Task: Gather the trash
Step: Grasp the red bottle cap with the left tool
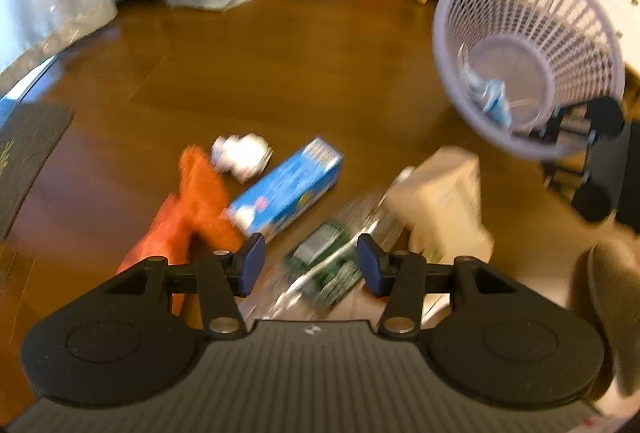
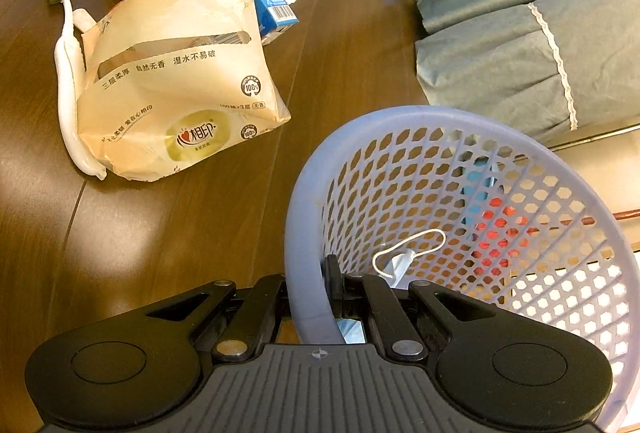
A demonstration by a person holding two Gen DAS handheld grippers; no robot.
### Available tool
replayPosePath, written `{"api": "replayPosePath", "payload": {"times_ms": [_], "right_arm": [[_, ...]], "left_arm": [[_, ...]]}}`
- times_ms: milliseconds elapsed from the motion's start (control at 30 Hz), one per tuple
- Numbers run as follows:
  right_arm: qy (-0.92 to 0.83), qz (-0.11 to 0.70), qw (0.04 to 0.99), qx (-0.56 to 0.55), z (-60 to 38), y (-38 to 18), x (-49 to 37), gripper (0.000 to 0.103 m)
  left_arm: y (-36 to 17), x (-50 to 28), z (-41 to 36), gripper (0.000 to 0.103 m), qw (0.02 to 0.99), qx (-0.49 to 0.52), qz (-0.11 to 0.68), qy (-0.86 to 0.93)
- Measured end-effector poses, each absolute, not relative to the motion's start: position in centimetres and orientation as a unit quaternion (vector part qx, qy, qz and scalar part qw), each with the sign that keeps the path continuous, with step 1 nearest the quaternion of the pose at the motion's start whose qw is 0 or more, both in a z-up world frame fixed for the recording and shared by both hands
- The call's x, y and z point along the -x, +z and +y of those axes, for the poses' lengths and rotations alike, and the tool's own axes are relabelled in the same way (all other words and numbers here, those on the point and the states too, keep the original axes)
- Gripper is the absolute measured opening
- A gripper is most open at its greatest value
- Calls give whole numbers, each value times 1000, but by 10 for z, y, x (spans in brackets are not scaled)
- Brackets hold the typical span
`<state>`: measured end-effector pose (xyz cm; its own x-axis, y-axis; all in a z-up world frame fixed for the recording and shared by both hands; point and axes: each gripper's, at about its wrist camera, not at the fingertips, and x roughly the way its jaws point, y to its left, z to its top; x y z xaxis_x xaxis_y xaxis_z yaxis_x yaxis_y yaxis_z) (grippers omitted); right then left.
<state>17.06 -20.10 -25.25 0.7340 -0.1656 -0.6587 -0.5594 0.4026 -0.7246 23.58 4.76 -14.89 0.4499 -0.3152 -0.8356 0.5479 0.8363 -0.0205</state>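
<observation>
Your right gripper (image 2: 310,293) is clenched on the rim of the lavender perforated plastic basket (image 2: 304,201), holding it tilted just above the brown wooden floor (image 2: 180,233). Your left gripper (image 1: 311,265) hangs released, its blue-padded fingers (image 1: 252,261) spread directly over the clear plastic bottle with a green label (image 1: 324,265). That bottle lies on the floor between the blue carton (image 1: 286,191) and the beige tissue pack (image 1: 446,201).
</observation>
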Motion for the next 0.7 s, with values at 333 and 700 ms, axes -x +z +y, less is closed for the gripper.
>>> {"api": "replayPosePath", "payload": {"times_ms": [333,700], "right_arm": [[125,345,764,531,-200,-251,-178,0],[124,347,762,532,-201,-253,-177,0]], "left_arm": [[-188,-210,55,45,821,-170,466,-284],[-225,-195,-9,41,779,-209,471,-357]]}}
